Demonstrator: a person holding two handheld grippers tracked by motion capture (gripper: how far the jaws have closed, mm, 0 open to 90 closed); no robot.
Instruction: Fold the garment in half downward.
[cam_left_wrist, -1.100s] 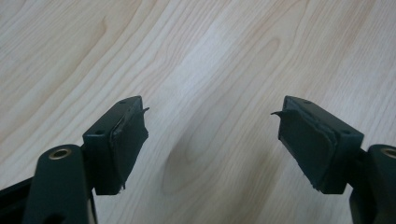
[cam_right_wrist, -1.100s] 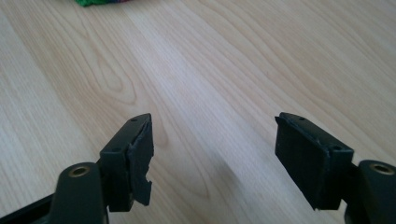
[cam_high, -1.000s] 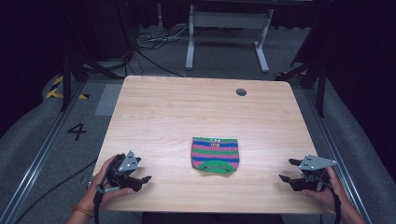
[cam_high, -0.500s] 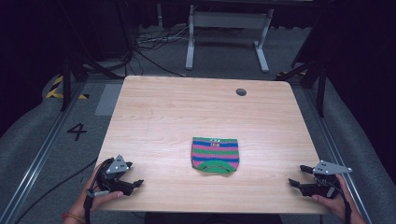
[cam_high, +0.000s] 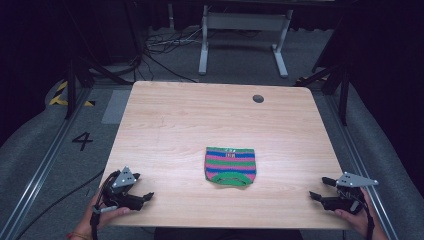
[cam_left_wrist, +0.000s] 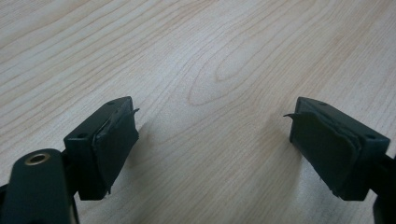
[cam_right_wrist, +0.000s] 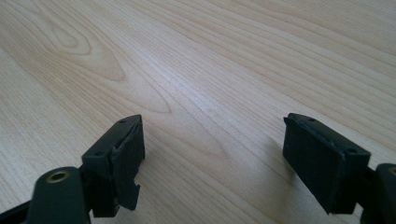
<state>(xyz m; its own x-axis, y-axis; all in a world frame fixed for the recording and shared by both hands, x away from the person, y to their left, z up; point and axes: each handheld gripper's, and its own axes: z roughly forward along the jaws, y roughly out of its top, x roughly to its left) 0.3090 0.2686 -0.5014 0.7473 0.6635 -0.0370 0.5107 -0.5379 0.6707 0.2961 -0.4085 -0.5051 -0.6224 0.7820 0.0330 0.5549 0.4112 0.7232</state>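
From the high view, a striped knitted pouch (cam_high: 230, 166) — blue, pink and green bands with a green rim on its near side — lies flat on the wooden table (cam_high: 200, 120), a little right of the middle and toward the near edge. The left gripper (cam_high: 141, 199) sits at the near left corner, held by a hand (cam_high: 107, 216); the right gripper (cam_high: 320, 190) sits at the near right corner, well apart from the pouch. A small dark round hole (cam_high: 258, 98) marks the far right of the tabletop.

In the left gripper view, the two black jaws stand spread wide over bare wood, released and empty.

In the right gripper view, the jaws are likewise wide apart — nothing between them but woodgrain.
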